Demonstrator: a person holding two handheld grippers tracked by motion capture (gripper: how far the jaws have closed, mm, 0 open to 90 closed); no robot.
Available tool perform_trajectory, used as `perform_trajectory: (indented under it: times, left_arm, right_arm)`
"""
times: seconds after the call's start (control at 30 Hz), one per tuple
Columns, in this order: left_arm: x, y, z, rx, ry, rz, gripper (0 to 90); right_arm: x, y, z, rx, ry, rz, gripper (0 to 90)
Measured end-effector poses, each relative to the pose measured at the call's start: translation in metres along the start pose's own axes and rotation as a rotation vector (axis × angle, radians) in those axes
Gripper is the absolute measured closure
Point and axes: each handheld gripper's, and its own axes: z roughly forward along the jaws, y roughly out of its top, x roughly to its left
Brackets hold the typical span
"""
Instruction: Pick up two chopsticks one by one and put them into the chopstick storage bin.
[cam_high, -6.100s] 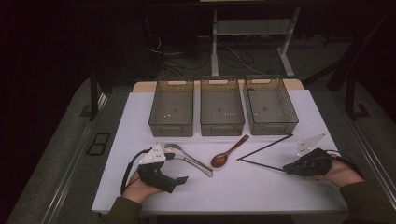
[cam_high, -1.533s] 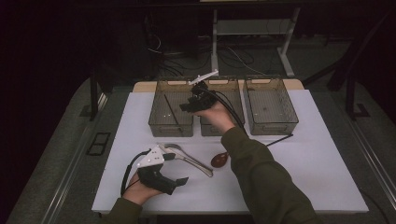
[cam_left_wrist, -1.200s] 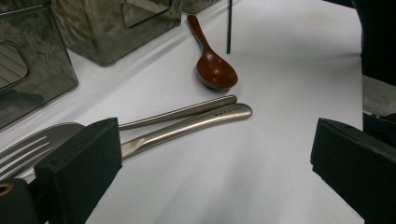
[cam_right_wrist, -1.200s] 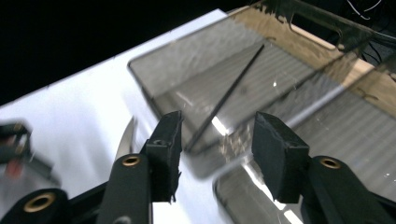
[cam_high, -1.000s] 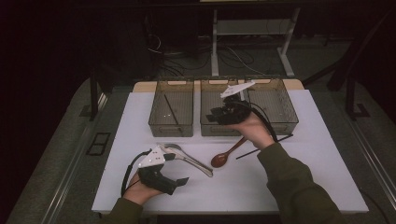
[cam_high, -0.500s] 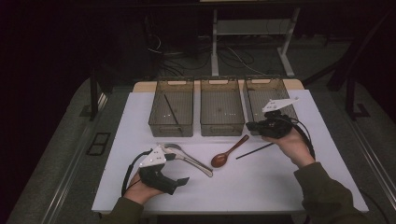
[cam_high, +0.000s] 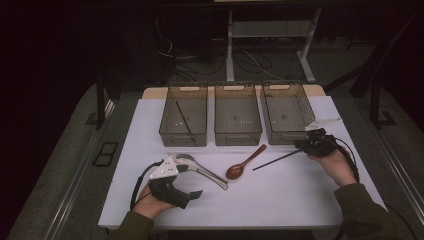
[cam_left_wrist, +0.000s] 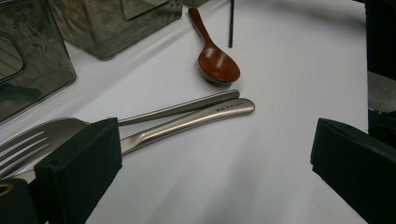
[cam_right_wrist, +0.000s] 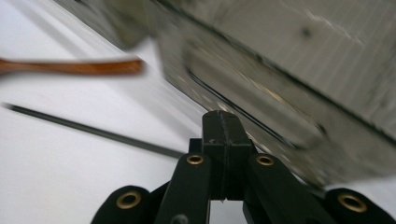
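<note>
Right tongs (cam_right_wrist: 222, 127): jaws pressed flat together, no gap, nothing seen between the pads. Chopstick (cam_right_wrist: 93, 130) lies on the table just left of and under the jaws, its near end running behind the jaw links; cannot tell if it touches them, but it does not look gripped. Right bin (cam_right_wrist: 299, 79) close ahead and to the right of the tips, almost against them. Wooden spoon (cam_right_wrist: 70, 66) farther left, beyond the chopstick. View blurred. Left tongs (cam_high: 192, 180): jaws wide apart, holding nothing, resting on the table; fork (cam_left_wrist: 28, 140) touches or sits just behind the left jaw, and two steel handles (cam_left_wrist: 205, 109) run out between the jaws. Left bin (cam_high: 182, 136), well ahead of the left tongs, holds one chopstick. Risks, as judged: shut jaws cannot take the stick, and coming down on it closed would roll or flick it toward the spoon. The stick is thin and flat on the table, so pads may slide over it or nip only the end, letting it swing and drop. Bin wall so near could catch a jaw as it opens.
</note>
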Motion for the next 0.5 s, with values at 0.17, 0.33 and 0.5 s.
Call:
perform_trajectory:
  times: [0.17, 0.33, 0.5]
  left_arm:
    - [0.001, 0.000, -0.001, -0.002, 0.005, -0.002, 1.0]
    - [0.002, -0.001, -0.002, -0.007, 0.010, -0.007, 1.0]
    - [0.002, -0.001, -0.002, -0.007, 0.009, -0.008, 1.0]
  right_arm:
    - [-0.013, -0.011, 0.008, 0.018, -0.030, 0.033, 88.7]
    - [-0.017, -0.016, 0.014, 0.030, -0.051, 0.039, 88.7]
    - [-0.020, -0.018, 0.018, 0.030, -0.066, 0.047, 88.7]
